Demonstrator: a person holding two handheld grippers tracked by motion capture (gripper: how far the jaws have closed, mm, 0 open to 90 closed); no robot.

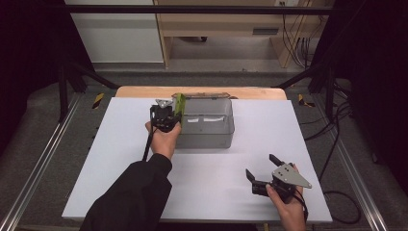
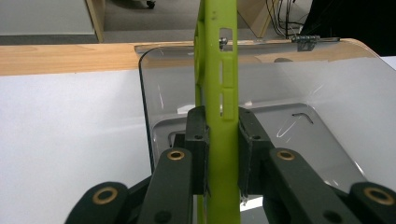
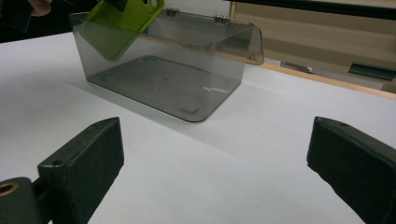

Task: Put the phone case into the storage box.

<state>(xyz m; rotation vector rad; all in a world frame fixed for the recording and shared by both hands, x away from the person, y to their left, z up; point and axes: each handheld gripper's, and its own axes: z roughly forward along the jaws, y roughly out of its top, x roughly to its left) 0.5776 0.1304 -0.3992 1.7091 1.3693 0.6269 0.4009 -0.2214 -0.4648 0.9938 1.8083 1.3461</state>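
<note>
My left gripper (image 1: pixel 172 114) is shut on a flat lime-green plastic case (image 2: pixel 215 84), held edge-on between the two black pads. The case (image 1: pixel 179 103) hangs tilted over the left end of a clear grey plastic box (image 1: pixel 207 126), its lower corner dipping inside the box wall (image 3: pixel 116 35). The box (image 3: pixel 168 70) stands open with nothing else in it, and a hinged lid leans back behind it. My right gripper (image 1: pixel 261 170) rests near the table's front right, open, with nothing between its fingers (image 3: pixel 84 163).
A white sheet (image 1: pixel 144 192) covers the table, and a wooden strip (image 1: pixel 144 91) shows at its far edge. Metal frame rails run along both sides. Cables lie on the floor at the right, and wooden furniture stands beyond the table.
</note>
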